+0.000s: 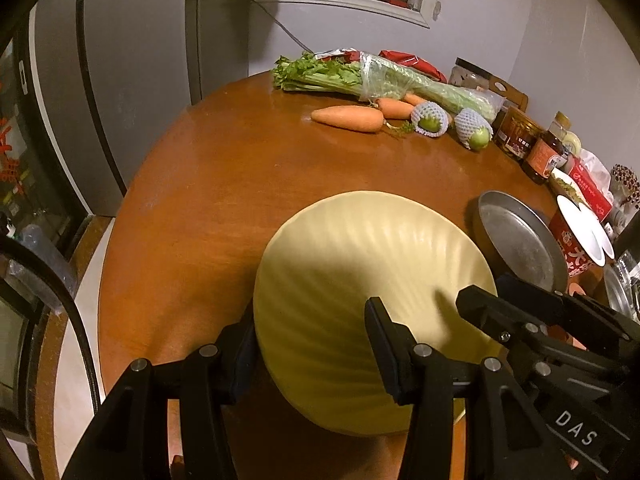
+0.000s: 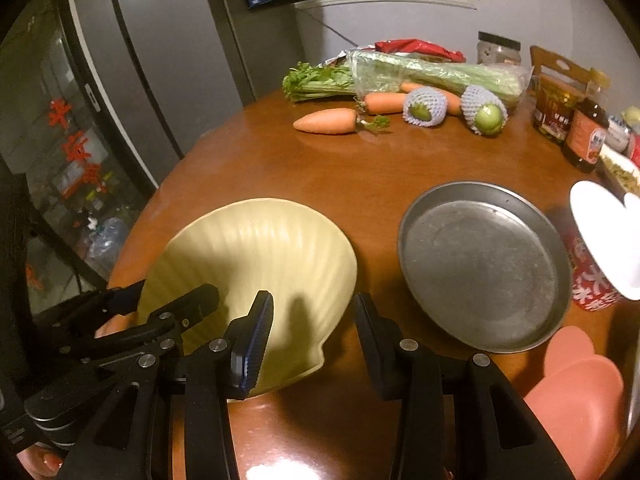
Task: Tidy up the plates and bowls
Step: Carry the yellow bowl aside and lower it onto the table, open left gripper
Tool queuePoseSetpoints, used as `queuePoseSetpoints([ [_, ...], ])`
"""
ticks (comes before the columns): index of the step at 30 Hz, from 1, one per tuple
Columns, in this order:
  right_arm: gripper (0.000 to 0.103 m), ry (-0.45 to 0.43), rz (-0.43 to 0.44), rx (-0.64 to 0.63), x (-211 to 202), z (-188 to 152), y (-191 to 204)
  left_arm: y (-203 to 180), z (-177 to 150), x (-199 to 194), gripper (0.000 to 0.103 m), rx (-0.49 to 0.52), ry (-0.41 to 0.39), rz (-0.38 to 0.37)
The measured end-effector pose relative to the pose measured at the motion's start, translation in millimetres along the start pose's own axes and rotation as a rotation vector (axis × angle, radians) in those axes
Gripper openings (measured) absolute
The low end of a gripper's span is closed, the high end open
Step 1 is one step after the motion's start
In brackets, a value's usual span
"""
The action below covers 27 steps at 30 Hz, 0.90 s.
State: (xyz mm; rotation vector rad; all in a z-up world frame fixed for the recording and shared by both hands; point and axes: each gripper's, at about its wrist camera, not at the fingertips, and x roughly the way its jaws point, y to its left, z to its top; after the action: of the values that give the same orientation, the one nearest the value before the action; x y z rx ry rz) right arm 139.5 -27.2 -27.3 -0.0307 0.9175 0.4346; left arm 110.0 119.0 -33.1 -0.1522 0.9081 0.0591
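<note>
A pale yellow shell-shaped plate (image 1: 360, 280) lies on the round brown table (image 1: 224, 168), also in the right wrist view (image 2: 256, 256). My left gripper (image 1: 312, 344) is open, its jaws astride the plate's near rim, one finger left of it and one over it. My right gripper (image 2: 314, 332) is open over the plate's right corner, its left finger (image 2: 256, 332) above the plate, its right finger (image 2: 372, 340) past the edge. A grey metal plate (image 2: 484, 264) lies to the right. A pink plate (image 2: 580, 396) sits at the near right.
Carrots (image 2: 326, 121), celery (image 2: 400, 72) and two netted green fruits (image 2: 424, 108) lie at the table's far side. Jars and bottles (image 2: 584, 136) and a red cup with a white lid (image 2: 600, 240) stand at the right. A fridge (image 2: 152, 60) stands to the left.
</note>
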Motion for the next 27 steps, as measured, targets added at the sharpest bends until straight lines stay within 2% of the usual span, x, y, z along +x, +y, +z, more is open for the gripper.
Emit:
queuePoseSetpoints([
  [11, 0.044, 0.015, -0.016, 0.029, 1, -1, -6, 1, -4, -2, 0.056, 0.018, -0.002, 0.059],
  [16, 0.044, -0.013, -0.024, 0.037, -7, -1, -8, 3, -5, -16, 0.063, 0.01, -0.038, 0.076],
  [22, 0.045, -0.047, -0.008, 0.052, -25, -2, -9, -3, -5, -36, 0.064, 0.015, -0.083, 0.072],
  [27, 0.05, -0.096, -0.014, 0.042, -47, -3, -7, -14, -8, -52, 0.068, 0.03, -0.113, 0.059],
])
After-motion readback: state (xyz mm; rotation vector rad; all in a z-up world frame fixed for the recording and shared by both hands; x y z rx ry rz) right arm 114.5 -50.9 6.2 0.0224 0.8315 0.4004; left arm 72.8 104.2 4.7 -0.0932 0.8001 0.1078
